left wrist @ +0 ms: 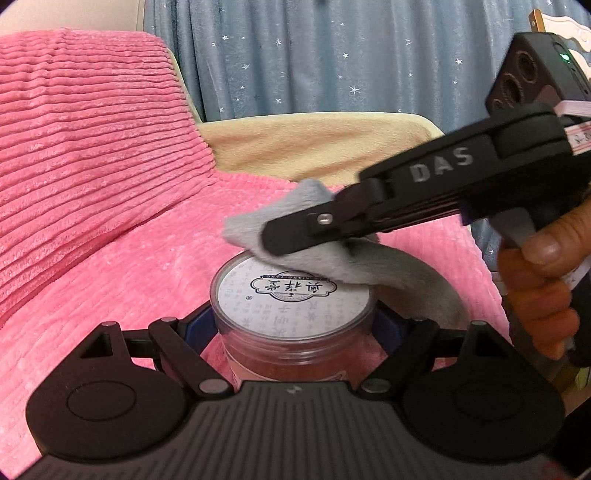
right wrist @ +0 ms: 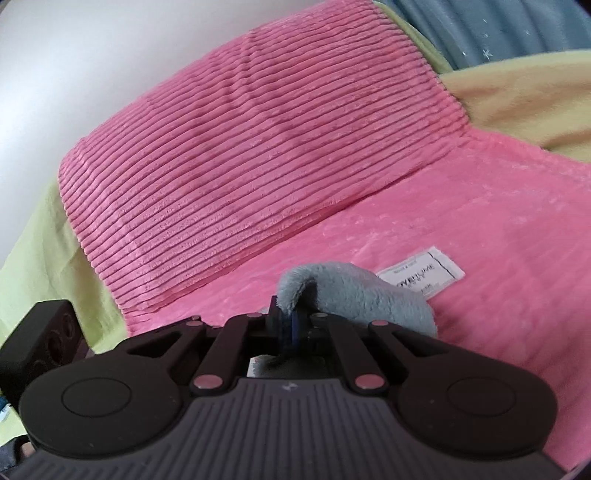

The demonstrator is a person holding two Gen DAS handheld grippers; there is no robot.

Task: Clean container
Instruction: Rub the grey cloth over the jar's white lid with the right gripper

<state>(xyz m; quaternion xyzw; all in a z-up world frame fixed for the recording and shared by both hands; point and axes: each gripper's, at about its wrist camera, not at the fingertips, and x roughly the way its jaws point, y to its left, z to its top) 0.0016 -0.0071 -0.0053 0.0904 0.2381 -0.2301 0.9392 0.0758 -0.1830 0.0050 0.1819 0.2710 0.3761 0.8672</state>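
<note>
Right gripper [left wrist: 273, 240] pinches my grey cloth [left wrist: 332, 266] against the lid's far edge; left gripper [left wrist: 295, 325] clamps the clear container [left wrist: 291, 317] upright over the pink blanket [left wrist: 129, 295]. I judge wiping underway; next I sweep across the lid, lightly.

A ribbed pink pillow [left wrist: 85, 147] is propped at the head of a bed, its corduroy-like ridges running across its face. Beneath and in front of it a pink plush blanket [left wrist: 155, 280] is spread flat. A white sewn-in label [right wrist: 421, 277] with dark print is seen lying on the blanket in the right wrist view. A pale yellow sheet [left wrist: 314, 144] is visible beyond the blanket's far edge and beside the pillow. Behind the bed, a blue curtain [left wrist: 332, 55] scattered with small white stars is hung. A carved wooden edge [left wrist: 561, 26] is glimpsed at the upper right, and a plain white wall [right wrist: 92, 55] rises behind the pillow.
</note>
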